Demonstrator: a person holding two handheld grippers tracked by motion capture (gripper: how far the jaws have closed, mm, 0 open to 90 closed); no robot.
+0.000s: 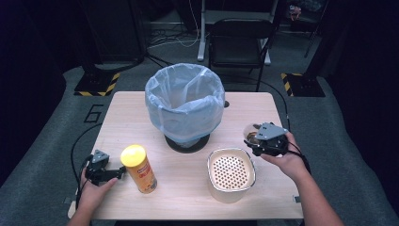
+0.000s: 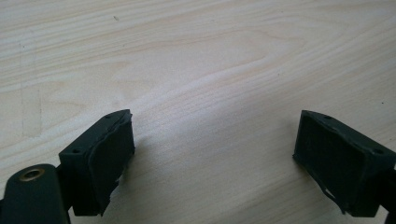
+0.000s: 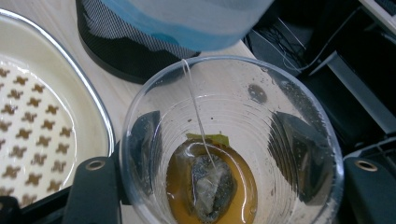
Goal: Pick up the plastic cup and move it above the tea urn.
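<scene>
Grippers at work: our left one waits empty, our right one holds a cup of tea dregs.

Left gripper (image 1: 118,173) rests near the tabletop's left edge with its jaws spread wide over bare wood and nothing between them, just beside the tall yellow-lidded snack canister (image 1: 139,168). Toward the far edge, at mid-table, stands the black mesh waste bin lined with a pale blue plastic bag (image 1: 184,103); at the near edge sits the cream strainer tub with a perforated insert (image 1: 230,173). Right gripper (image 3: 224,154) clasps the clear plastic cup (image 3: 233,140) near the right edge, a wet tea bag (image 3: 212,186) lying in brown liquid. We judge the emptying step is in hand: next we carry the cup level over the strainer tub, then tip slowly.
</scene>
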